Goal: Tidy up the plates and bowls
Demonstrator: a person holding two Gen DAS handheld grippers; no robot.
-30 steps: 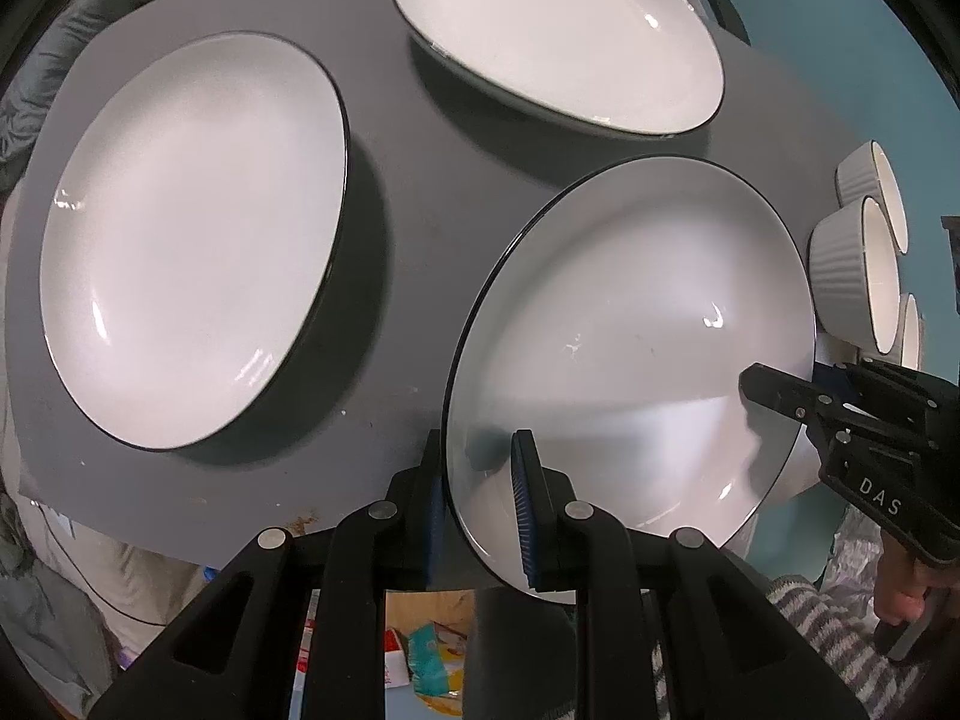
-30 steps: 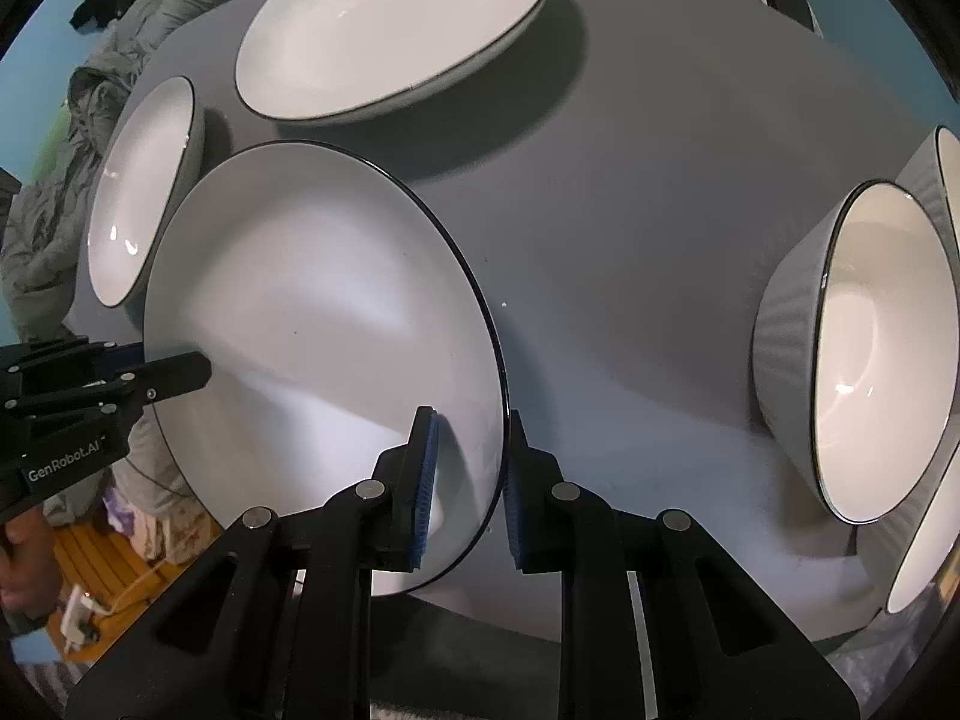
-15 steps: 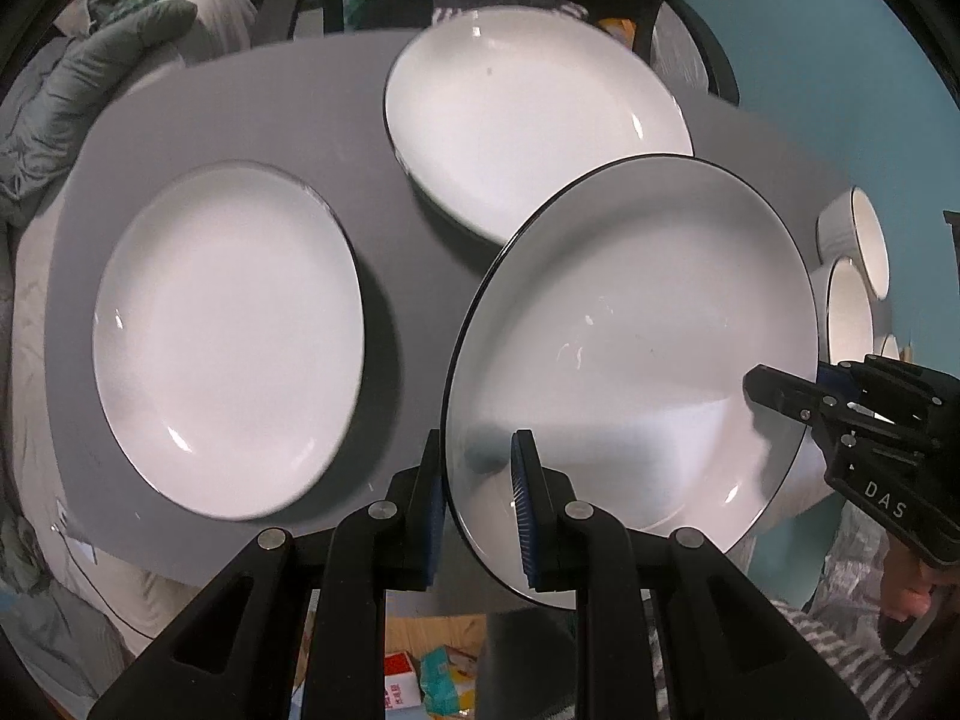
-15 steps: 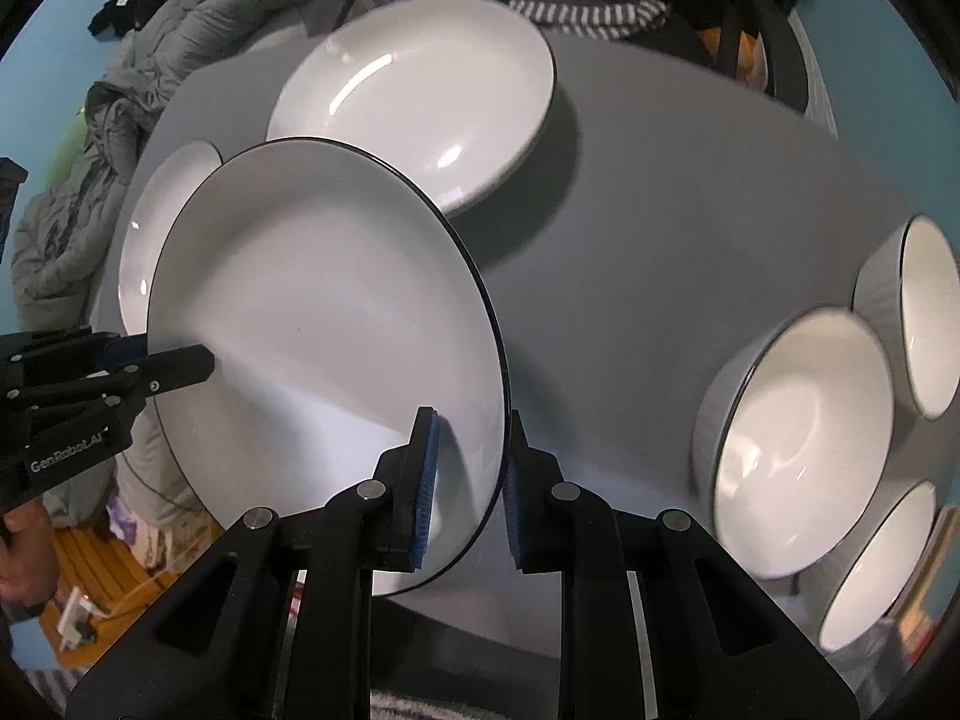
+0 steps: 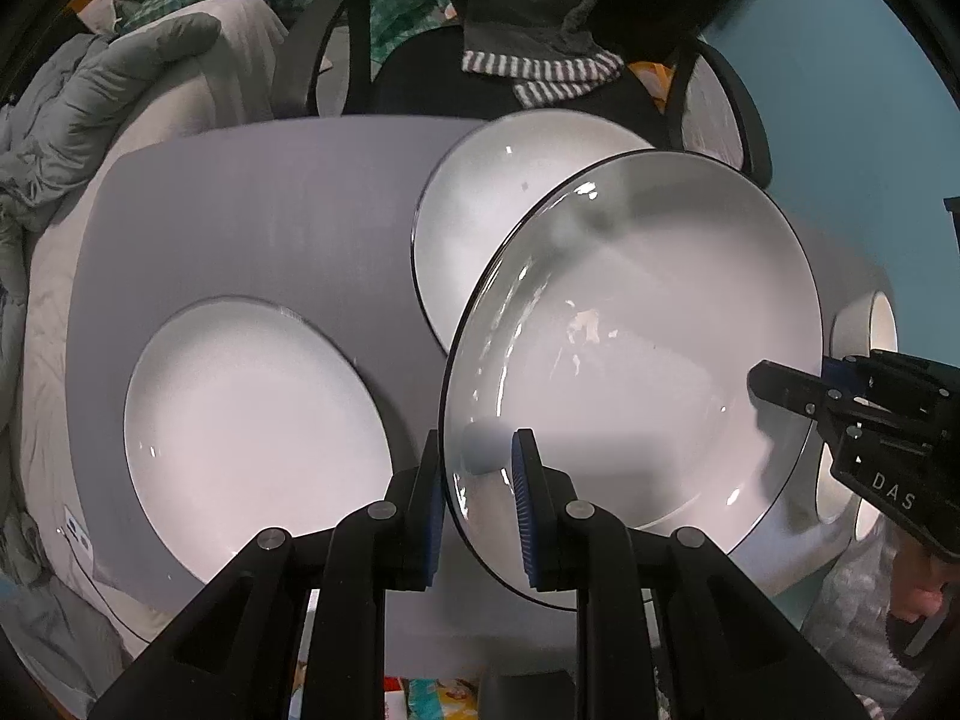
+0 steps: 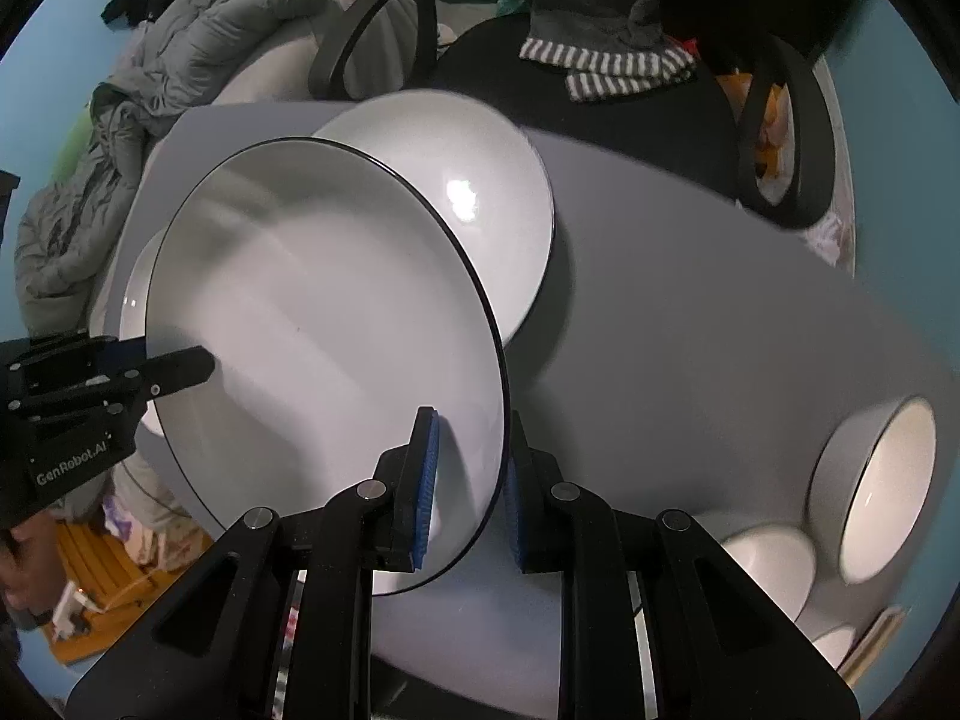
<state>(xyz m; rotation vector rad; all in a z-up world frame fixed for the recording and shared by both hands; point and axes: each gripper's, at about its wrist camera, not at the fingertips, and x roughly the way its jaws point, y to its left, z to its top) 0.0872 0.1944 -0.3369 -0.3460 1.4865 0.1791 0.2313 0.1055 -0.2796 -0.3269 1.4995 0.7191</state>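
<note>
I hold one plate [image 5: 636,348] between my two claws, clear of the table. It is white, shallow and glossy, with a thin dark line round its rim, and the glaze shows streaky glints. My left claw [image 5: 477,501] is nearly closed, its blue pads pinching the plate's near-left rim. My right claw [image 6: 468,480] is nipped the same narrow way on the opposite rim, one pad inside the dish and one behind it. Each claw shows in the other's view, clamped at the plate's far edge.

Below the plate lies a grey table [image 5: 270,210]. Ahead of my claws, past its far edge, stands a black chair [image 6: 600,120] with dark clothing and a striped cuff draped on it. A grey padded jacket [image 5: 96,120] is heaped to the left, and the wall [image 5: 870,90] is teal.

I count three plates: mine, one flat on the table left of my left claw [image 5: 252,432], one ahead, partly behind mine [image 5: 498,192]. To the right of my right claw I make out three bowls [image 6: 882,480], white inside; there may be more at the blurred edge.
</note>
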